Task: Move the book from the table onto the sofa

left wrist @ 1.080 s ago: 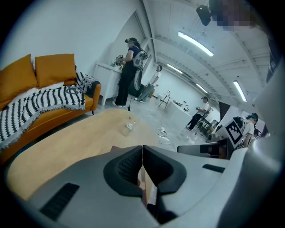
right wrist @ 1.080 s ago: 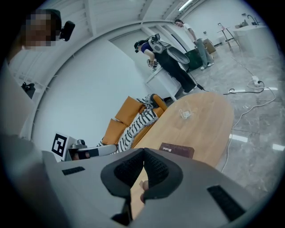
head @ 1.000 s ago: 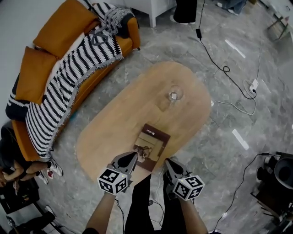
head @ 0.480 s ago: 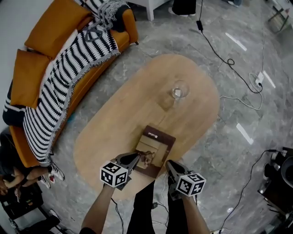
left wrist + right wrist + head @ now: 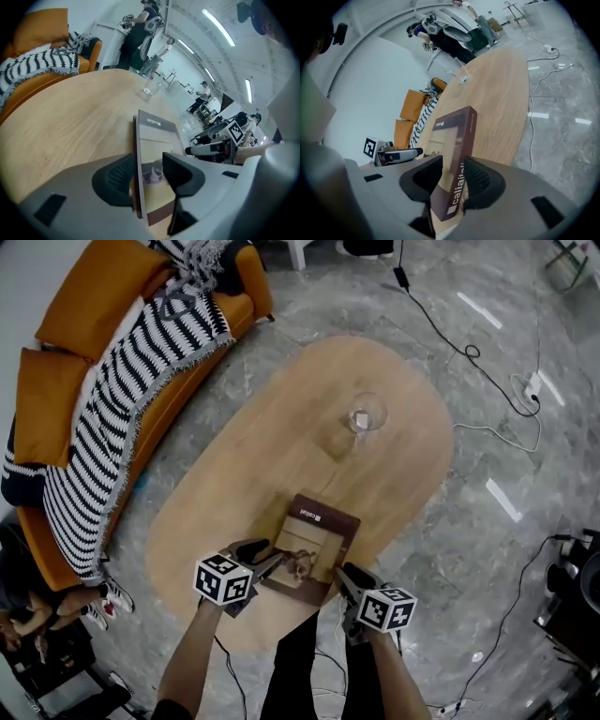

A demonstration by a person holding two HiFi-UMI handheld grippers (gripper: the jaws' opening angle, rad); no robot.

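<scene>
One glass (image 5: 366,415) beyond book (image 5: 314,538), sofa (image 5: 89,296) well apart

— What sort of place is this?
— A living-room set built inside a lab or studio. An orange sofa (image 5: 186,393) with a cushion (image 5: 42,395) and a striped throw (image 5: 122,418) stands beside a low oval wooden counter (image 5: 244,479), as in a home.
— Why not simply a home?
— Black cables (image 5: 436,320) and a white power strip (image 5: 534,383) lie loose on the grey marble-look floor (image 5: 562,456). Long strip lights (image 5: 218,27) cross a high white ceiling, and a person (image 5: 140,28) stands at a white desk further back.
</scene>
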